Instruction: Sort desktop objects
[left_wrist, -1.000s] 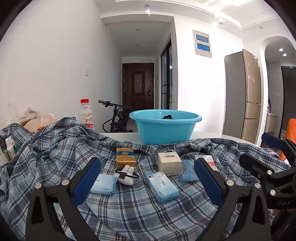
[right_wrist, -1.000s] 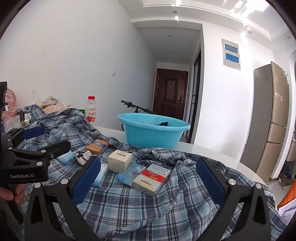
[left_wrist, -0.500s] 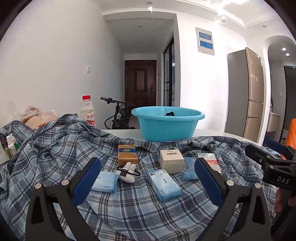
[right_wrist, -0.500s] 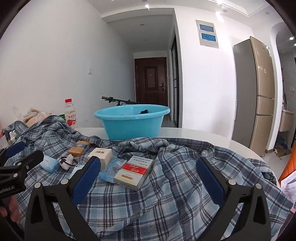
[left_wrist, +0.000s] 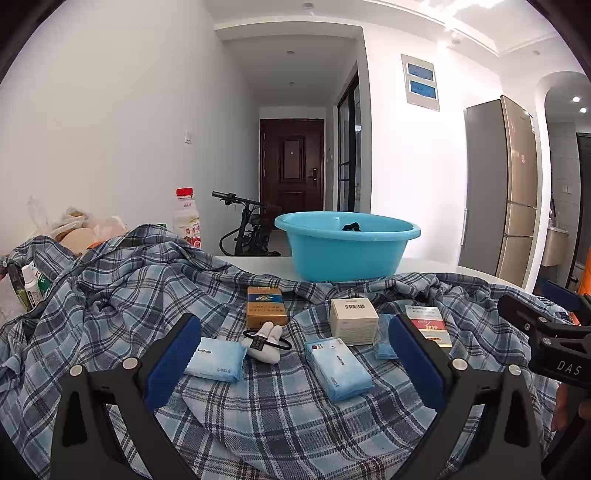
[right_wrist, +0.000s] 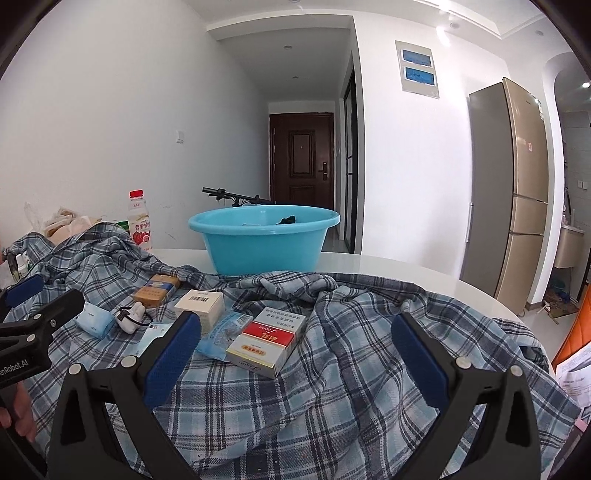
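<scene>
Small objects lie on a blue plaid cloth (left_wrist: 122, 295): a brown box (left_wrist: 266, 306), a cream box (left_wrist: 354, 320), a red and white box (right_wrist: 267, 341), two blue tissue packs (left_wrist: 216, 360) (left_wrist: 338, 369), a small clear blue packet (right_wrist: 223, 334) and a white plush toy with a black band (left_wrist: 264, 343). A blue basin (left_wrist: 347, 245) stands behind them with something dark inside. My left gripper (left_wrist: 293, 358) is open and empty, just short of the tissue packs. My right gripper (right_wrist: 295, 354) is open and empty, near the red and white box.
A drink bottle with a red cap (left_wrist: 187, 218) stands at the back left beside plastic bags (left_wrist: 79, 230) and small bottles (left_wrist: 31, 286). The white table (right_wrist: 406, 269) edge curves at right. A fridge (right_wrist: 506, 192) and a bicycle (left_wrist: 247, 229) stand beyond.
The right gripper has swung to the right, so the objects now sit left of its centre. The left gripper has shifted only slightly. Both stay open.
</scene>
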